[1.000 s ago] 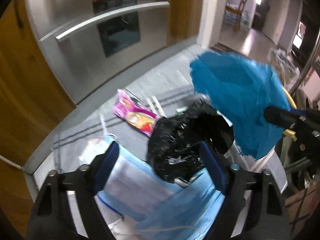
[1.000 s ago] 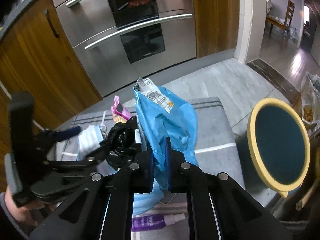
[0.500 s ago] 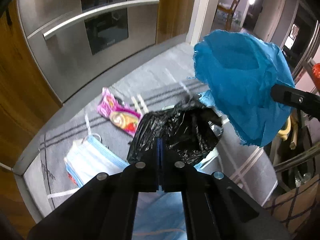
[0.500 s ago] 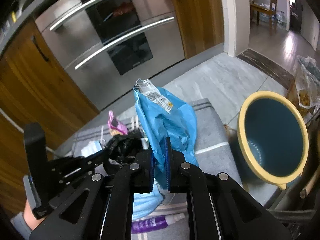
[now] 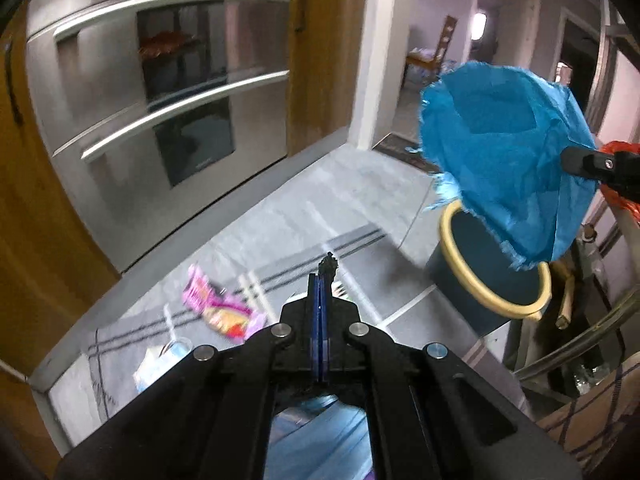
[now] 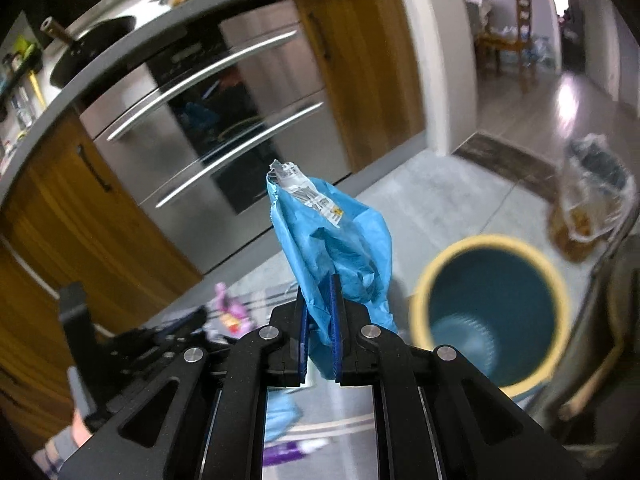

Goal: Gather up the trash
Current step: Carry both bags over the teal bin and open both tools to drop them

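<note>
My right gripper (image 6: 320,312) is shut on a crumpled blue plastic bag (image 6: 332,240) and holds it up beside a dark blue bin with a yellow rim (image 6: 492,308). The bag (image 5: 504,160) also shows in the left wrist view, hanging over the bin (image 5: 492,276). My left gripper (image 5: 320,292) is shut on a black plastic bag; only a small black tip (image 5: 329,269) sticks out above the fingers. A pink snack wrapper (image 5: 218,308) and blue face masks (image 5: 168,360) lie on the grey mat below.
A steel oven (image 6: 208,120) and wooden cabinets (image 5: 32,200) stand behind the mat. A purple bottle (image 6: 292,450) lies on the floor near me. A clear bag of clutter (image 6: 592,200) sits at the right. A doorway with a chair (image 5: 436,52) lies beyond.
My left gripper closed on the black bag and lifted it off the mat. My right gripper carried the blue bag up and toward the bin.
</note>
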Demonstrator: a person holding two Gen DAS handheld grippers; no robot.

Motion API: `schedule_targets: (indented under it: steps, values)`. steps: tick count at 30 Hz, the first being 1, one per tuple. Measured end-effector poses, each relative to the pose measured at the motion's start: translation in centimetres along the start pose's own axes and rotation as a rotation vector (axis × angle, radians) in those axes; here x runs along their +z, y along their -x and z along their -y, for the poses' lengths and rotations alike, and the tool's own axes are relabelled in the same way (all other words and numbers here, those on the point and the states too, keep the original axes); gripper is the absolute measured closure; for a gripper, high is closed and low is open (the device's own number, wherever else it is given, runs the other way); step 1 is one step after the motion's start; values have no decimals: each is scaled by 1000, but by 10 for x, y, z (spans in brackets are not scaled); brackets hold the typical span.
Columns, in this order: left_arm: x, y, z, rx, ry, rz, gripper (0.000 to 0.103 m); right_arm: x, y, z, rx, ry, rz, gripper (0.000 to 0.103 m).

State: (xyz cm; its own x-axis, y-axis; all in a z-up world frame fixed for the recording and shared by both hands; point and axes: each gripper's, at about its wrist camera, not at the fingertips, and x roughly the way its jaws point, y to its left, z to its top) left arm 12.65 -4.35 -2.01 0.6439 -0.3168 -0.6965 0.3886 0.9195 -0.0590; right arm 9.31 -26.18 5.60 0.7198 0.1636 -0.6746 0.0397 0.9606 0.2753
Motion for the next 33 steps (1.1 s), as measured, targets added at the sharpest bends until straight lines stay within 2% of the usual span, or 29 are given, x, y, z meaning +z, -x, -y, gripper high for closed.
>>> schedule_targets:
  steps: [5, 11, 16, 20, 24, 27, 29, 33]
  values:
    - [17, 3, 32, -49, -54, 43, 103, 12, 7, 51, -119, -19, 25, 93]
    - [42, 6, 85, -143, -119, 100, 103, 11, -30, 134, -182, -163, -103, 93]
    - [69, -9, 145, -223, -197, 117, 103, -2, -56, 170, -213, -284, -187, 93]
    - [84, -32, 185, -291, -212, 76, 103, -8, -62, 188, -230, -373, -208, 93]
    - [80, -67, 218, -295, -253, 6, 103, -11, -63, 199, -255, -430, -210, 93]
    - [71, -94, 225, -311, -222, -61, 103, -15, -63, 208, -264, -484, -213, 93]
    - [60, -113, 225, -294, -202, -121, 103, -18, -65, 214, -255, -522, -222, 93]
    - [46, -129, 214, -266, -184, -172, 103, -20, -69, 215, -235, -542, -243, 93]
